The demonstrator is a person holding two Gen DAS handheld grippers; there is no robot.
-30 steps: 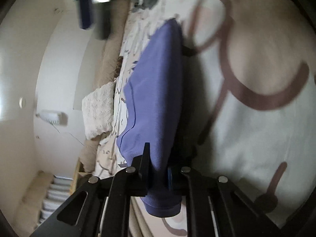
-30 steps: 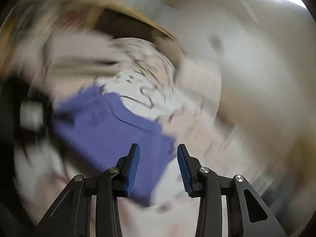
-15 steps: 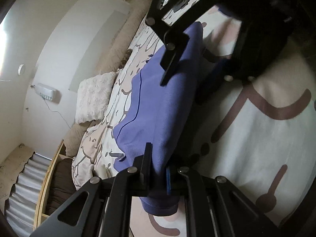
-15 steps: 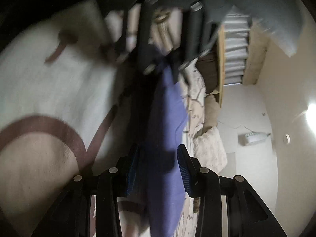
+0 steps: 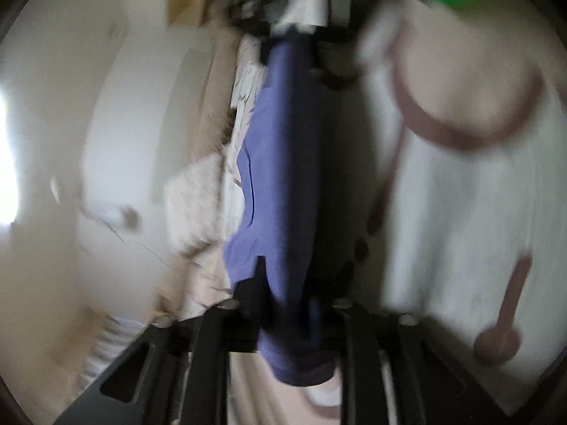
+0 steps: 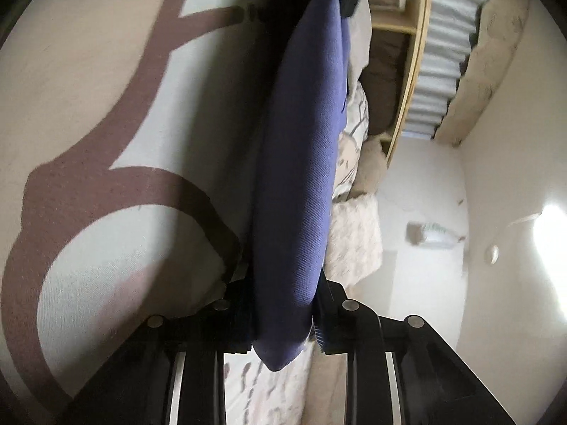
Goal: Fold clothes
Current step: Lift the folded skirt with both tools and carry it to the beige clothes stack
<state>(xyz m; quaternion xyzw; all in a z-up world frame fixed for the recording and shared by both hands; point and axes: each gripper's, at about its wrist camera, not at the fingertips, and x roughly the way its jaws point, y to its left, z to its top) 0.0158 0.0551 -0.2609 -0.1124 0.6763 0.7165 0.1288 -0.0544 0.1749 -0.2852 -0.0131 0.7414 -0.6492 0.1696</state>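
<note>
We see one blue-violet knit garment [image 6: 297,163], doubled into a long narrow band and stretched taut from 6 to 12 o'clock. Its rounded folded end hangs down at 6 o'clock. In the blurred left wrist view the garment [image 5: 283,191] shows a darker seam along its 9 o'clock edge.

Matt purple knit cloth garment [image 6: 297,184], fluffy cream pillow [image 6: 354,241], pale wooden shelf [image 6: 407,81]
</note>
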